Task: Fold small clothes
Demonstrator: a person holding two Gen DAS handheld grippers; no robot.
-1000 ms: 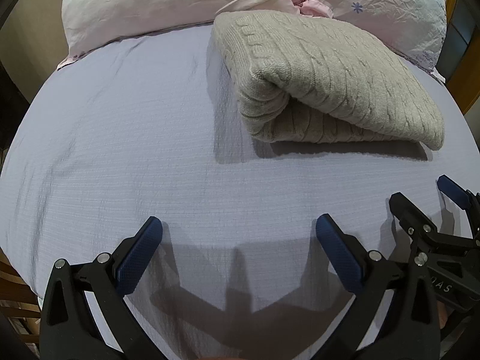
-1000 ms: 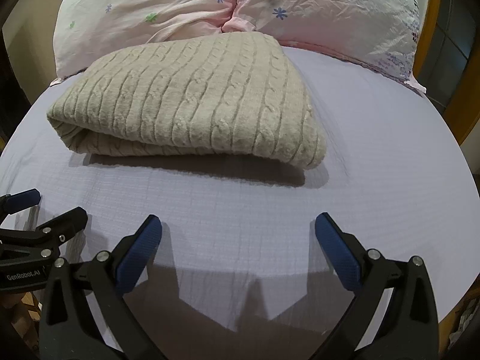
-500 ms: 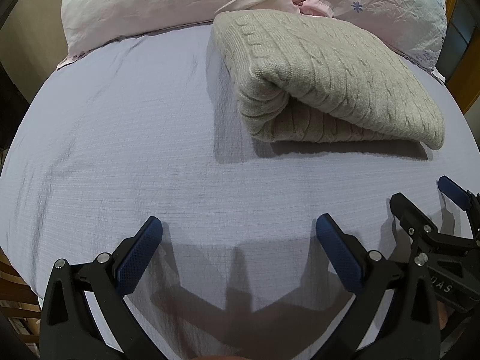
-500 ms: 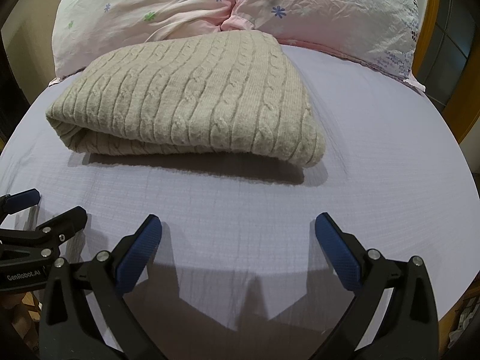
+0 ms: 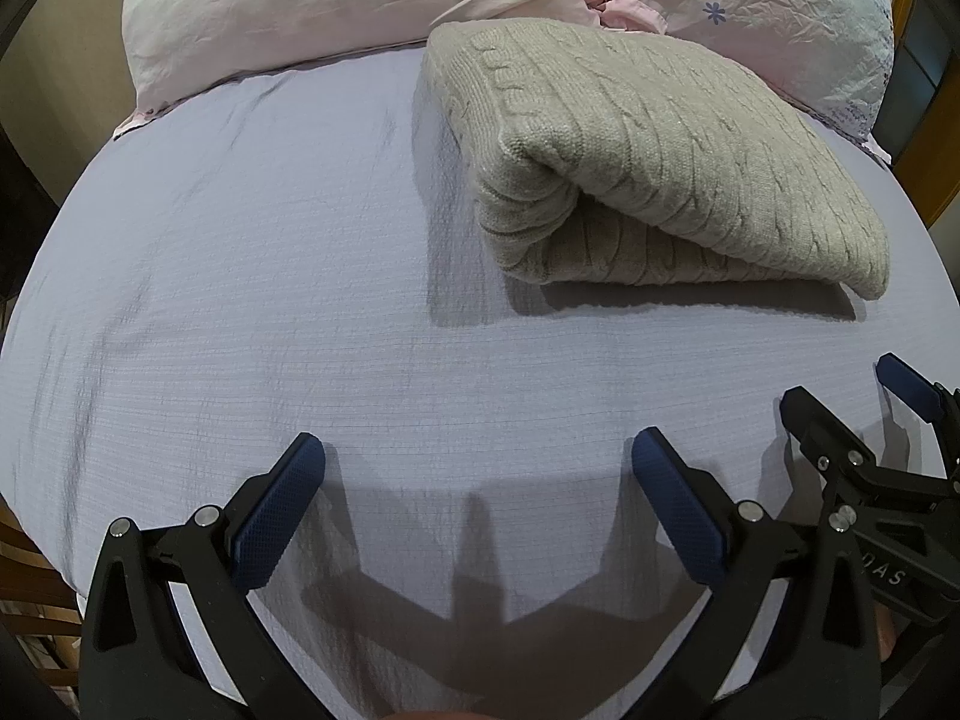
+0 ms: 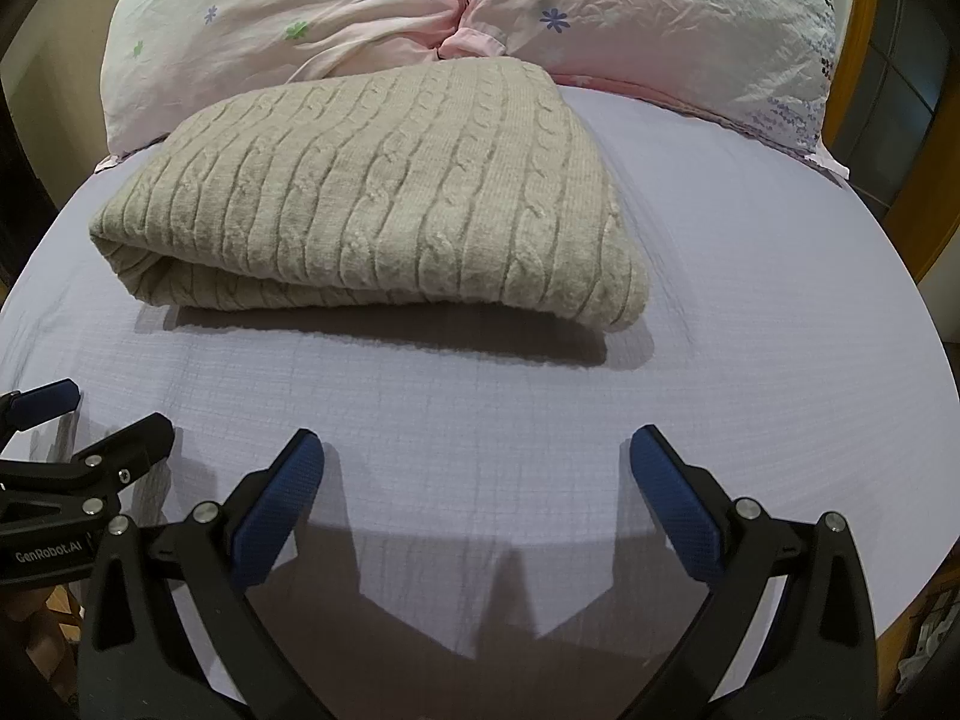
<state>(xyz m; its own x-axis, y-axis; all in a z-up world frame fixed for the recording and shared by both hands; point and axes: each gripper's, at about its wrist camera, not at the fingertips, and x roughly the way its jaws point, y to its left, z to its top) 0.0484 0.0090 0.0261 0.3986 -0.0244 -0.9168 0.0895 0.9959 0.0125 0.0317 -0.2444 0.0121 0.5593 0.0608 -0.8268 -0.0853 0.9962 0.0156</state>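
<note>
The beige cable-knit sweater [image 6: 372,204] lies folded into a thick rectangle on the lilac bed sheet [image 5: 240,300], with its far edge touching the two pink floral pillows [image 6: 630,18] at the head of the bed. In the right wrist view the sweater sits at 12 o'clock, straight ahead of the right claw [image 6: 474,480]; in the left wrist view it is more at 1 o'clock from the left claw [image 5: 477,480], and there one sees the rounded fold at its left end, where the layers curl one over the other. Compared with one second ago and half a second ago, almost nothing changes: the sweater keeps the same shape and place, and both claws remain low over the near part of the sheet, well apart from the cloth. Both claws are spread wide and they hold nothing; only their shadows fall on the sheet below. The right claw [image 5: 900,420] also appears at 3 o'clock in the left view, just beside the left one, and the left claw [image 6: 60,438] shows at 9 o'clock in the right view. In my judgement this stillness means that the folding of this piece is finished, or very nearly, and the hands are resting back. No other small garment is visible on the bed to take next.
</note>
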